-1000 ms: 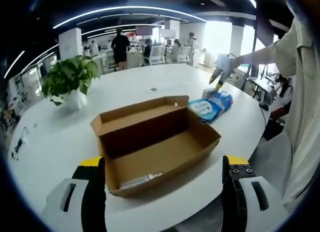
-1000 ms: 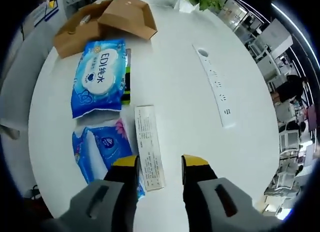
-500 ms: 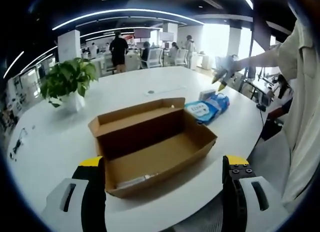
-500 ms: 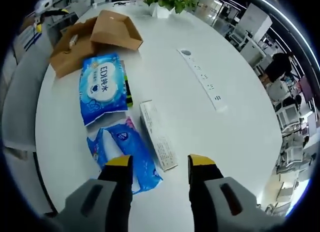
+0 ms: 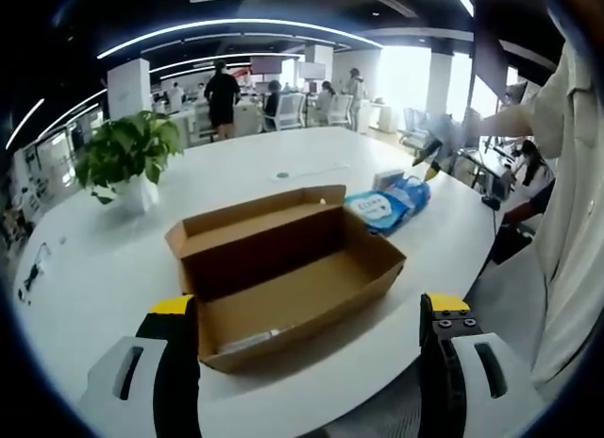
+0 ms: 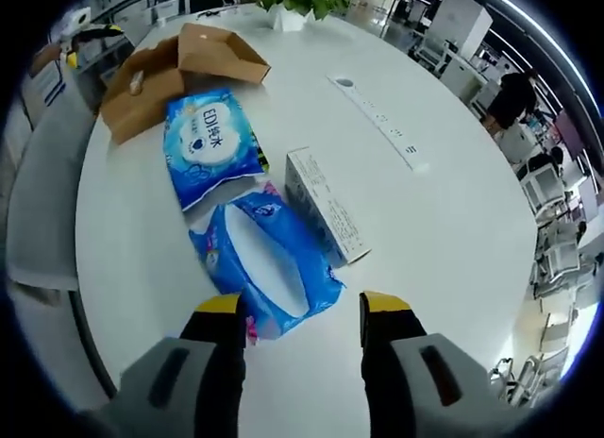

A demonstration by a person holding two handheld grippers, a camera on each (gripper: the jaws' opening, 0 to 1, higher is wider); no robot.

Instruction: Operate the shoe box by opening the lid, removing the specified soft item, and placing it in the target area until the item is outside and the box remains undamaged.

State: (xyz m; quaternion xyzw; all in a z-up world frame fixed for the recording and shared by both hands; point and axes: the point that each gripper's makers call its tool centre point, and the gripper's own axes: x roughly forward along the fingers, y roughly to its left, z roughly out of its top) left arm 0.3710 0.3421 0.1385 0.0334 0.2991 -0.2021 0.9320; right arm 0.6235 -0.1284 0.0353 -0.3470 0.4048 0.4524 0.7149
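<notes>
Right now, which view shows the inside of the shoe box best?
The left gripper view: the open shoe box sits close, its floor visible. The right gripper view shows the box far off at the table's edge, interior barely readable.

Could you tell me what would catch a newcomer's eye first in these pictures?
Probably the open cardboard shoe box lying on the white table just ahead of the left gripper. Then the blue soft packs and a white carton lined up before the open right gripper.
</notes>
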